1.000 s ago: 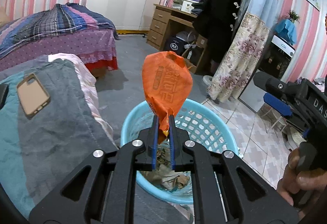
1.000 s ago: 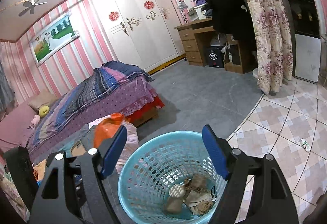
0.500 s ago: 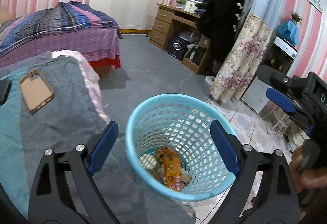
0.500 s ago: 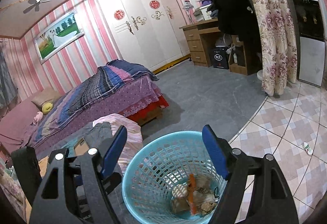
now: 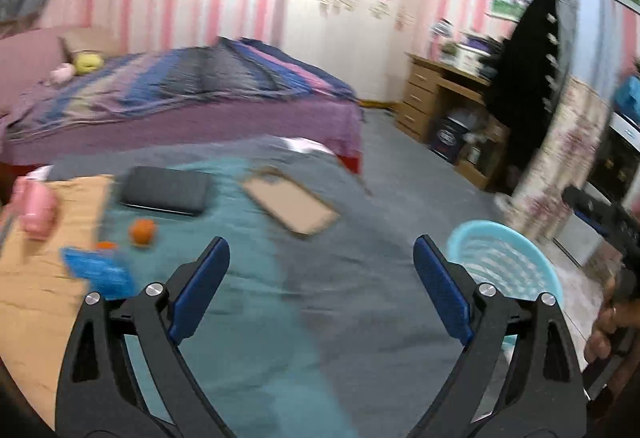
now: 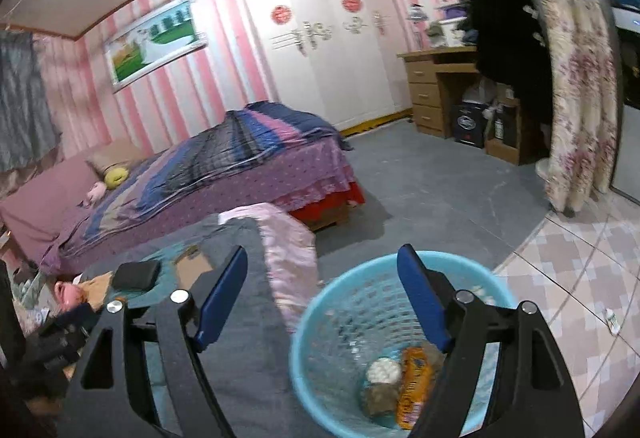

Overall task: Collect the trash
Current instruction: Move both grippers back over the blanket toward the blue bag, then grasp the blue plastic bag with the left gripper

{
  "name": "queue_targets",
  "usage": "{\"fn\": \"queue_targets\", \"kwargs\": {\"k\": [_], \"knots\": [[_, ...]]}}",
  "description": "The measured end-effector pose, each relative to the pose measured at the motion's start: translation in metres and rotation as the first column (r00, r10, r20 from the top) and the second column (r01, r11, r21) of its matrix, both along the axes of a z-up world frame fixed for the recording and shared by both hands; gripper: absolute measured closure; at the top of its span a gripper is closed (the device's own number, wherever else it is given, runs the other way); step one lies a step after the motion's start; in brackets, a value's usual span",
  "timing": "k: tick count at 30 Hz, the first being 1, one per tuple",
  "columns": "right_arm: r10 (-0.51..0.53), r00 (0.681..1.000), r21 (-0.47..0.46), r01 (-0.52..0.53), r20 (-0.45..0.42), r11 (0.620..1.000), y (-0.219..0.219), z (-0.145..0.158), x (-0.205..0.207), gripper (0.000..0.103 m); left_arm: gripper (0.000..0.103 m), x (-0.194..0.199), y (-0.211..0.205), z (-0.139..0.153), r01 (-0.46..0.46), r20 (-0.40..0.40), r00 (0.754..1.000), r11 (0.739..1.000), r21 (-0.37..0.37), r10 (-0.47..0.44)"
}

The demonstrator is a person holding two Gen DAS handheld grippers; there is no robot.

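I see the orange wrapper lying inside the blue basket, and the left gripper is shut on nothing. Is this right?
Not quite. The orange wrapper does lie inside the blue basket, but the left gripper is open, jaws wide apart with nothing between them, as the left wrist view shows.

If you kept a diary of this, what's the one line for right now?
left gripper: open, empty, jaws just opened | right gripper: open, empty | orange wrapper: in blue basket

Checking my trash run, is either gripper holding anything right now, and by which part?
Nothing is held. The left gripper has just been opening and its jaws are empty; the right gripper is open and empty too. The orange wrapper lies in the blue basket.
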State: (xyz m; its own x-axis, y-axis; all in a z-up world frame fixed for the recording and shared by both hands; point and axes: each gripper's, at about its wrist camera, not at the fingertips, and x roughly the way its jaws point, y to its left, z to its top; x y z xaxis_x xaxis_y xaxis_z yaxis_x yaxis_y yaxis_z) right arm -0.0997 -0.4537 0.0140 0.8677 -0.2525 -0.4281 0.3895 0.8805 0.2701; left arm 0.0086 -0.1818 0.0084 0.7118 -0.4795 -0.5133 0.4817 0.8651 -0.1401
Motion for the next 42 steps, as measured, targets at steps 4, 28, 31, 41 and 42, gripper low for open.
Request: {"fn": "queue_targets", "kwargs": {"k": [4,28,31,41,42], "knots": [[0.077,0.997,-0.045,-0.077,-0.009,0.996,0.034,0.000,0.019,0.026,0.010,0.014,0.062,0.004,-0.155,0.034,0.987,0.988,-0.024,0.156],[0.457,0.889,-0.128,-0.455,-0.014,0.881,0.234,-0.001,0.139,0.019,0.010,0.055,0.232,-0.046,-0.427,-0.098,0.901,0.904,-0.014,0.424],[0.438,0.895,-0.073,-0.444,-0.080,0.893,0.233,-0.026,0.152,0.019,0.010,0.059,0.206,-0.055,-0.362,-0.121,0.926,0.932,-0.008,0.358],[0.436,0.889,0.035,-0.436,-0.143,0.899,0.217,-0.058,0.173,0.019,0.010,0.102,0.147,-0.084,-0.329,-0.169,0.926,0.941,0.080,0.338],[0.441,0.886,0.034,-0.441,-0.145,0.897,0.210,-0.060,0.176,0.019,0.012,0.109,0.146,-0.088,-0.333,-0.178,0.923,0.939,0.082,0.342]]}}
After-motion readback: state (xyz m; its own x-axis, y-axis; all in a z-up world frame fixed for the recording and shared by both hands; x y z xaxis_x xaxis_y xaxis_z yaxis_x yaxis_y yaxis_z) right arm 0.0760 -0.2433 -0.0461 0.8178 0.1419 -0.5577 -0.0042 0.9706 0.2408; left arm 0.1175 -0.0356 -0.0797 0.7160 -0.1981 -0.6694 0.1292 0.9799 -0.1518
